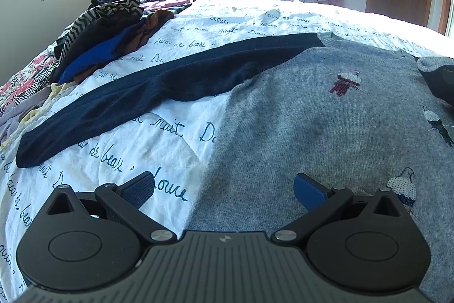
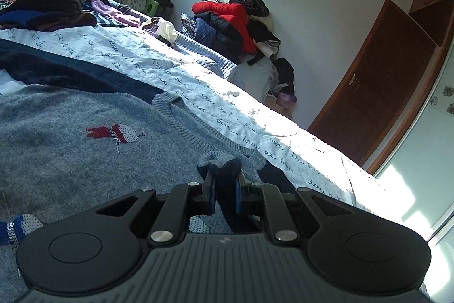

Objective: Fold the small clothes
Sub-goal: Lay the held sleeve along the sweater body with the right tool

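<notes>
Sweater (image 1: 326, 127): soft, limp knit, flat on bed (image 1: 181, 132). Right gripper (image 2: 224, 196) pinches its cuff (image 2: 220, 161); left gripper (image 1: 224, 189) gapes empty above hem, best gripped at edges.

bed (image 1: 255, 16), grey sweater (image 1: 326, 118), clothes pile (image 1: 107, 33)

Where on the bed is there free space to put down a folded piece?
Free: the white bedspread beyond the grey sweater, up to the far edge, and the strip between its dark sleeve and the left gripper. Crowded: the clothes heap at the far left.
</notes>
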Motion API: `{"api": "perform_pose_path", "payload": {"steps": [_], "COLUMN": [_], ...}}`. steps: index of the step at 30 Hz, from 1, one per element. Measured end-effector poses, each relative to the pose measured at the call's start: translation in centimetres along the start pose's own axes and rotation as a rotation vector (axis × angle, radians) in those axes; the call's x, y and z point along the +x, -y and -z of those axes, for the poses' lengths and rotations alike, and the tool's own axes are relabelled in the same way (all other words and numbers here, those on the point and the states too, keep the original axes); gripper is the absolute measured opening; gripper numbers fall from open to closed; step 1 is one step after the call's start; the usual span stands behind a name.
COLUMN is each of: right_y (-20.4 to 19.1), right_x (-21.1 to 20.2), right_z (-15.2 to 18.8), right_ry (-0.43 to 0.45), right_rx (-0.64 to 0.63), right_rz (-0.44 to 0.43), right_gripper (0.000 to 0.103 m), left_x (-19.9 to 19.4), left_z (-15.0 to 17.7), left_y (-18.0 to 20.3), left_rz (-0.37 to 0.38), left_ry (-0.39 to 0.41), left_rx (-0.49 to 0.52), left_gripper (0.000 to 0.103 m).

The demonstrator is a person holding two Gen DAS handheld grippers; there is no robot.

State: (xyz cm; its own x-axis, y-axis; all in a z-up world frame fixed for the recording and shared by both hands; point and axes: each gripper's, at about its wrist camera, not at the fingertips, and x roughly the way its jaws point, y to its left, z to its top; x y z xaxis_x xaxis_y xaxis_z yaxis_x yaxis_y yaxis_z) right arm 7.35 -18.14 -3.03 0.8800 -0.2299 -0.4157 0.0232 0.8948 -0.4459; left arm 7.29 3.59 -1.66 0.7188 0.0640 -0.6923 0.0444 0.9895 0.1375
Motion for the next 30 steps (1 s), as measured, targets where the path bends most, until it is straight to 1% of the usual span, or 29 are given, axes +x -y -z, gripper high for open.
{"api": "perform_pose_path", "payload": {"steps": [6,10,19,30], "right_y": [-1.4,-2.6,-2.8,-4.9], "right_x": [0.4,0.5,0.5,1.1], "right_z": [-1.0,-1.4,-3.0,-4.9], "right_ry": [0.01,0.022,0.045,0.075], "right_rx": [-0.017,-0.043,-0.02,-0.054], "right_rz": [-0.044,-0.052,-0.076,-0.105], "right_gripper": [0.011,0.011,0.011,0.011], "left_x": [0.2,0.1,0.1,-0.1], "left_z": [0.0,0.0,-0.2,-0.4], "left_y": [-0.6,-1.0,-1.4,-1.6], "left_rz": [-0.009,-0.017,-0.021,-0.026], "left_ry": [-0.007,-0.003,-0.002,0.002], "left_rx": [-0.006,-0.008,-0.016,-0.005], "left_gripper": [0.103,0.103,0.103,0.103]}}
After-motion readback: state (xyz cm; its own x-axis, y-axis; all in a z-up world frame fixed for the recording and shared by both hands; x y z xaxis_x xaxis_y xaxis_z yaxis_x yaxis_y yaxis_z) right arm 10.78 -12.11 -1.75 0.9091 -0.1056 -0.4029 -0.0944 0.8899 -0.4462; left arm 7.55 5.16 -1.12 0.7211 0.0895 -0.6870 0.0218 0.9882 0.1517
